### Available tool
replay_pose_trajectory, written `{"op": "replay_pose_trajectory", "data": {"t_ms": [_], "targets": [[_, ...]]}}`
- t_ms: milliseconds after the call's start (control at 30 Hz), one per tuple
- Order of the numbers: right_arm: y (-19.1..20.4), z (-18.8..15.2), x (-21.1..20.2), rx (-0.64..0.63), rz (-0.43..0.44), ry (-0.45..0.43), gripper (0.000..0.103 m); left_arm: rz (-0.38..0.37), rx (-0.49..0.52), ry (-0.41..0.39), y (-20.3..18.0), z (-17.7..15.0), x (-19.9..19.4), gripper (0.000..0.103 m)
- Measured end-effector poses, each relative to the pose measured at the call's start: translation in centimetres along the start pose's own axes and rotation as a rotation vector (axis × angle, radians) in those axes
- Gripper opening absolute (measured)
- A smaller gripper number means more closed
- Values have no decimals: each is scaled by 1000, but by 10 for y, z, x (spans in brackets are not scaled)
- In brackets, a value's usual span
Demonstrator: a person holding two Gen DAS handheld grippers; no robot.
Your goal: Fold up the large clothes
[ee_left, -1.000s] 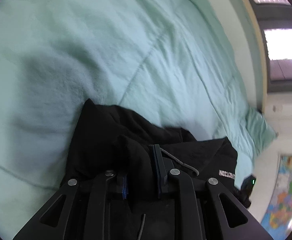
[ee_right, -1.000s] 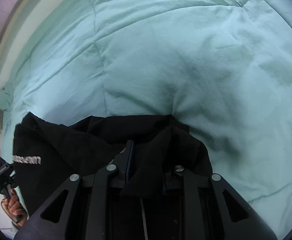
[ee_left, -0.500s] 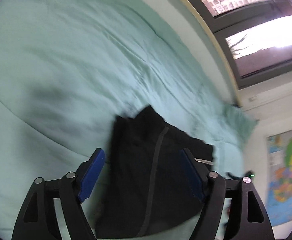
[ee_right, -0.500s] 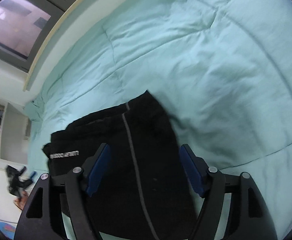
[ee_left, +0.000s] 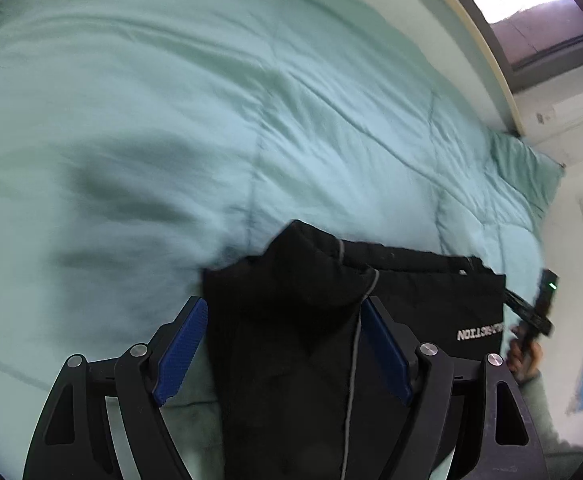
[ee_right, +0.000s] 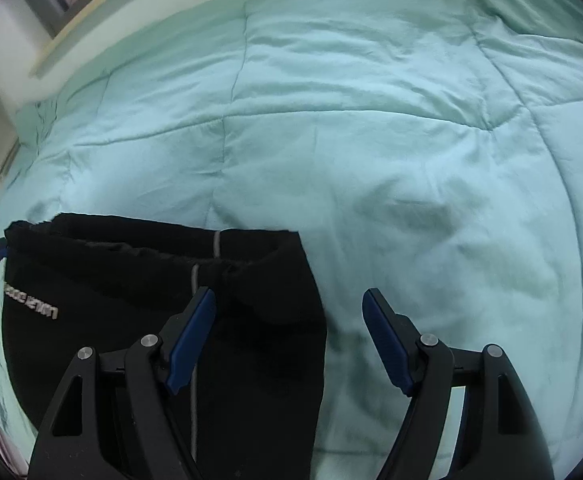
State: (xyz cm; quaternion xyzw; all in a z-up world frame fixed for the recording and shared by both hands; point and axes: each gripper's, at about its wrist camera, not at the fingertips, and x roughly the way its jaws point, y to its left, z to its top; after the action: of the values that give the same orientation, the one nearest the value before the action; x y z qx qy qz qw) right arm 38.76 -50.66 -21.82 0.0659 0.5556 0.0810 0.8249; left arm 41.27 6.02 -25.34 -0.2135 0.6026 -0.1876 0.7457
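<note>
A: Left tongs (ee_left: 281, 354): spread wide, blue pads (ee_left: 179, 354) clear of cloth. Clamped on a bunched black fold a second ago; sprung apart since, nothing pinched now.

B: Right tongs (ee_right: 289, 342): likewise spread, likewise emptied. Held a ridge of the same cloth a second ago. Left pad now over the garment, right pad over bare quilt.

A: Garment (ee_left: 319, 332): lying on the quilt (ee_left: 251, 120), released, near the bed's front edge. Squared into a rough rectangle, top edge doubled over.

B: Meaning for the task: one fold probably just laid down and let go. Likely further folding or smoothing to follow; not certain.

A: Material: black, soft, matte, thick enough to hold a lumpy ridge along the top. Thin grey seam stripe (ee_right: 194, 280) running lengthwise. White lettering (ee_right: 31, 306) near one side, too small to read.

B: Quilt: pale mint, stitched in large panels, puffy, lightly creased.

A: Edge of frame: hand (ee_left: 525, 356) on the other tool's grip.
</note>
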Motion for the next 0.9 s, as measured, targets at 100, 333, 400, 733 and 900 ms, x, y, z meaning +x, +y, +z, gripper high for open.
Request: {"op": "replay_pose_trajectory", "data": {"t_ms": [100,333,400,733,900], "targets": [[-5,2,15,29,46,23,78,-58,3,23,-5,3,16,80],[27,-17,-25,-54,-51,-119,20,56,27,-221,-29,-20,-21,13],[36,-11,-57,-73,-85,-204,19,23,28,-308,-41,-25,-54,12],[52,60,29,-67,-257,-89,18,229,-95,-271,-27,36,-1,13],[34,47,97,-7,-245,54,20,230,-211,-160,22,30,60,17]]}}
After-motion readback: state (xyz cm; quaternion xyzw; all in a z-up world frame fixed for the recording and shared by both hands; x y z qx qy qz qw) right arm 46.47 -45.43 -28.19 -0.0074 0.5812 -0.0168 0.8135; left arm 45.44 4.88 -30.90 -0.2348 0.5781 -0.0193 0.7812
